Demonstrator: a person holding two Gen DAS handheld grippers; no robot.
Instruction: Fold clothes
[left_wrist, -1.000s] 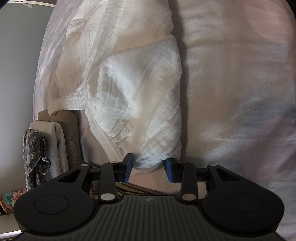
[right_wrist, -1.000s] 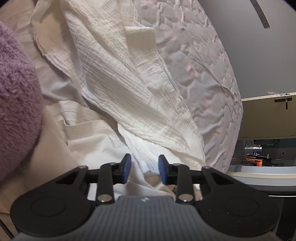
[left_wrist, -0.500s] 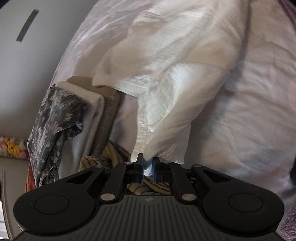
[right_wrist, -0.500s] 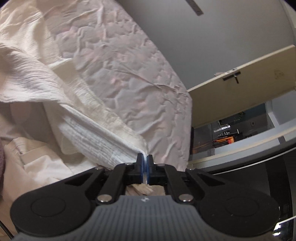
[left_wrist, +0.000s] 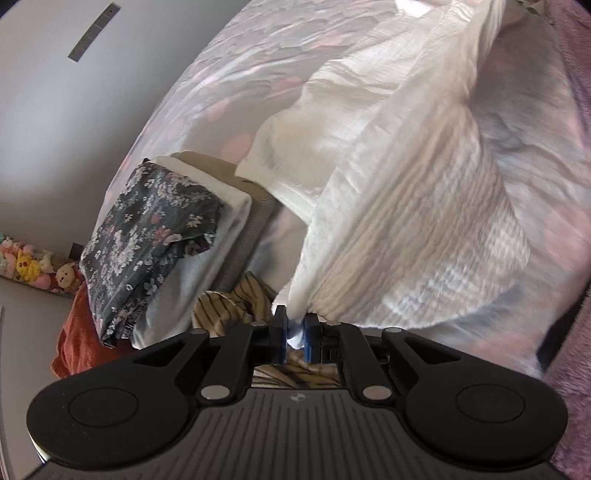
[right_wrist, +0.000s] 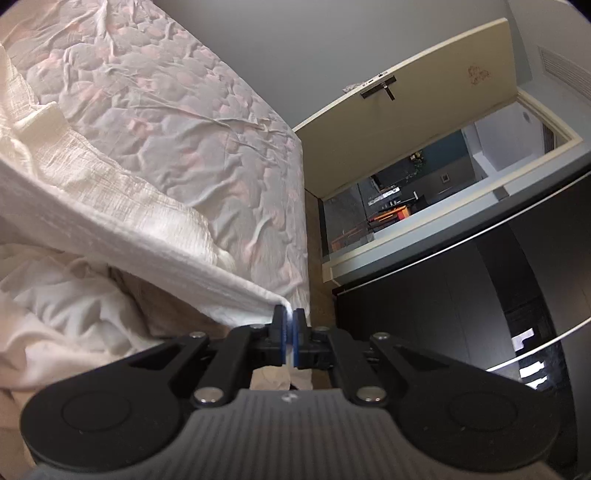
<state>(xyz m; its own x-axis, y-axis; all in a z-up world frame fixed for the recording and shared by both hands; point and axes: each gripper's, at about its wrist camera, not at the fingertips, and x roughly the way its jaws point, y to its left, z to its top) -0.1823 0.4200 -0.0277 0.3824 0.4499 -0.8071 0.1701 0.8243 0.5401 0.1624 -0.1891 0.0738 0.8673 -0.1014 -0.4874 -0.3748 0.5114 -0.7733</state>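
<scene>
My left view smears the white garment (left_wrist: 424, 229) with motion blur, and its top runs off the frame. The folded stack (left_wrist: 155, 243) is partly behind it. Can't make out the toys (left_wrist: 33, 266), too tiny.

A bed (right_wrist: 207, 122) with a pink-patterned quilt carries a stack of folded clothes (left_wrist: 177, 236) left of the left claw (left_wrist: 294, 328).
</scene>
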